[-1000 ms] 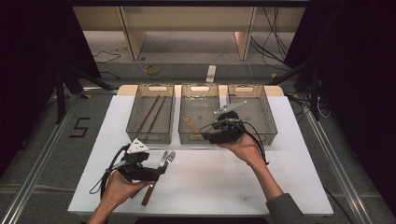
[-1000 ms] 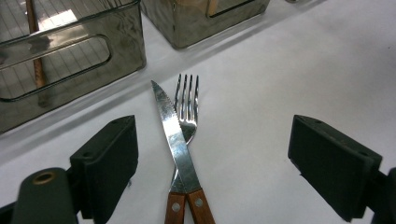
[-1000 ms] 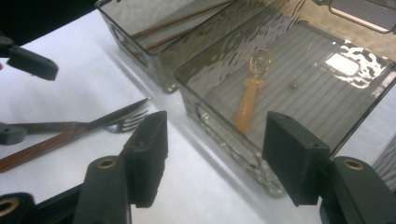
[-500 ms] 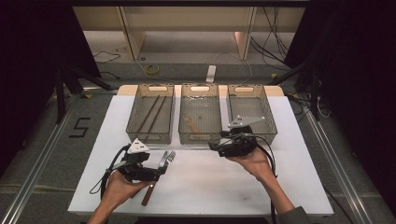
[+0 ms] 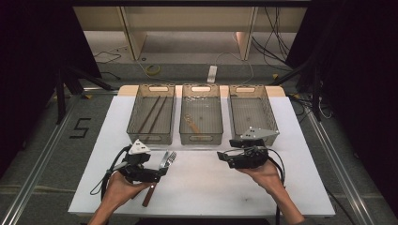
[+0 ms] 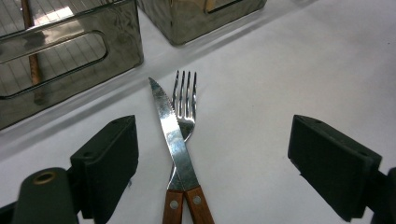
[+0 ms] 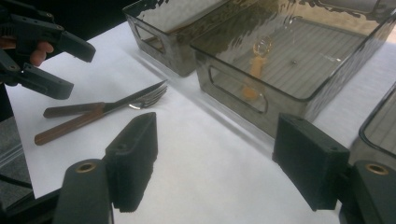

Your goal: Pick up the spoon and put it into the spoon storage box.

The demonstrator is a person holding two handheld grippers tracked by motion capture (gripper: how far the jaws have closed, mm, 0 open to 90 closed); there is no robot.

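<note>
Hovering my left gripper [image 6: 212,163] over the knife [image 6: 173,135] and fork [image 6: 184,100], I had the jaws spread wide w/ nothing between them yet. Both pieces lay on the white table [image 5: 300,187] just in front of the bins, the knife crossed over the fork, wooden handles touching. That was the risk, imo: closing on the pair could pinch both at once, or catch the top blade and drag or flick the fork along w/ it. Flat steel on a smooth top might also just slide out of the pads.

My right gripper [image 7: 215,161] was open too, empty, low over bare table near the middle bin.

Bins: left bin [image 5: 151,139] held two long brown sticks, prob chopsticks. Middle bin [image 5: 201,139] held one spoon-like thing [image 7: 254,70] w/ a wooden handle. Right bin [image 5: 237,126] looked empty as far as I could see.
</note>
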